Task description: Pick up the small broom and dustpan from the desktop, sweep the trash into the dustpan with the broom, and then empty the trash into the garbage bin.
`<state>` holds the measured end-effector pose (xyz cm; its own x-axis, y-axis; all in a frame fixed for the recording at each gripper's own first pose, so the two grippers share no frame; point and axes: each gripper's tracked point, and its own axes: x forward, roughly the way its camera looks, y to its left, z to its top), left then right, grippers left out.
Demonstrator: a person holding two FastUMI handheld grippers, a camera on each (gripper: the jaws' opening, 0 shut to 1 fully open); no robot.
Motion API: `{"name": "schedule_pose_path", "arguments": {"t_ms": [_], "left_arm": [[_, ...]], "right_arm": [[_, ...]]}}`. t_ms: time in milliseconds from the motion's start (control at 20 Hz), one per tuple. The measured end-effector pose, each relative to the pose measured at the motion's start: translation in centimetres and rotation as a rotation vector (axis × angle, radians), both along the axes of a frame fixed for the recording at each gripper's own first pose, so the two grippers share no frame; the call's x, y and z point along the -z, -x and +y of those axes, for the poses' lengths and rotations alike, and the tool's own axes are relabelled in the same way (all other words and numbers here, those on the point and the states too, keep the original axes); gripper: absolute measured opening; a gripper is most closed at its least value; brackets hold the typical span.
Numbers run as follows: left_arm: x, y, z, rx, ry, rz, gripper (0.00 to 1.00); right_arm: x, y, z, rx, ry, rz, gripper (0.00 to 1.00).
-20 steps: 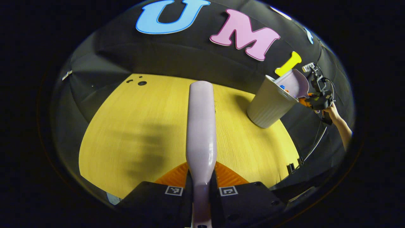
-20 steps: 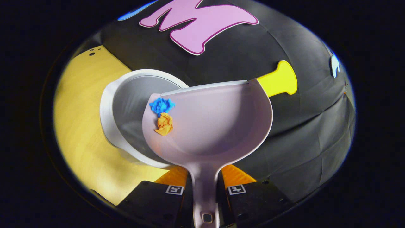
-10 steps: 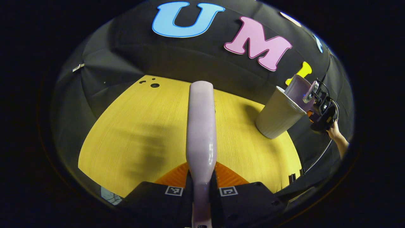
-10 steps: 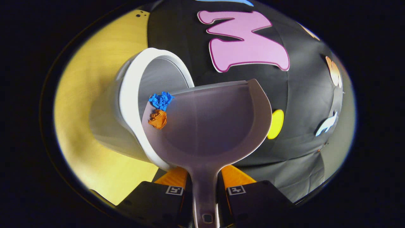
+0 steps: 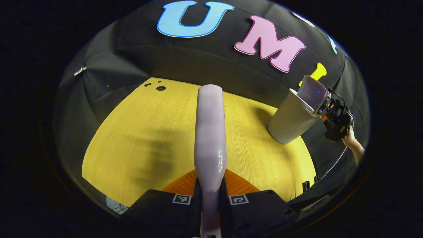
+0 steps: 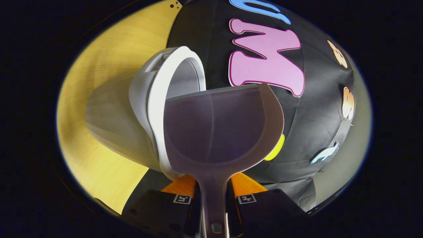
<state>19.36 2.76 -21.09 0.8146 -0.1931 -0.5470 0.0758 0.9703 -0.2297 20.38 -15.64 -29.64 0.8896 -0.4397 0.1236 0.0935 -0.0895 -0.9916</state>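
The right gripper [image 6: 213,198] is closed on the handle of the dustpan [image 6: 221,132], which is tipped on its side against the rim of the garbage bin [image 6: 155,109], its open edge at the bin's mouth. The pan's inside looks bare, so the trash has probably dropped in. The left gripper [image 5: 210,198] is clamped on the broom [image 5: 210,132], held out over the yellow desktop [image 5: 138,138], well apart from the bin. The risk now is the pan pressing sideways on the rim: the bin looks light, and a push or a snagged edge on the way out could tip it and spill the trash
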Motion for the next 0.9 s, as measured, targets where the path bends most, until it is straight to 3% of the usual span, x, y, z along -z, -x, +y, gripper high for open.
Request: {"name": "schedule_pose_path", "arguments": {"t_ms": [150,550,650,700,900], "left_arm": [[0.1,-0.2,-0.3,0.004,-0.004,-0.001,0.27],[-0.2,-0.1,-0.1,-0.011,-0.01,-0.014,0.28],[-0.3,0.0,-0.1,-0.015,-0.007,-0.019,0.27],[-0.3,0.2,-0.2,-0.014,-0.004,-0.016,0.27],[-0.8,0.6,-0.5,-0.008,-0.011,-0.033,0.27]], "right_arm": [[0.3,0.0,-0.7,0.019,-0.119,0.0,0.35],[1.6,0.8,-2.1,0.15,-0.685,-0.085,0.35],[1.3,1.0,-1.8,0.161,-0.823,-0.127,0.31],[0.8,1.3,-1.4,0.16,-0.873,-0.145,0.35],[-1.0,2.3,0.2,0.121,-1.074,-0.214,0.36]]}}
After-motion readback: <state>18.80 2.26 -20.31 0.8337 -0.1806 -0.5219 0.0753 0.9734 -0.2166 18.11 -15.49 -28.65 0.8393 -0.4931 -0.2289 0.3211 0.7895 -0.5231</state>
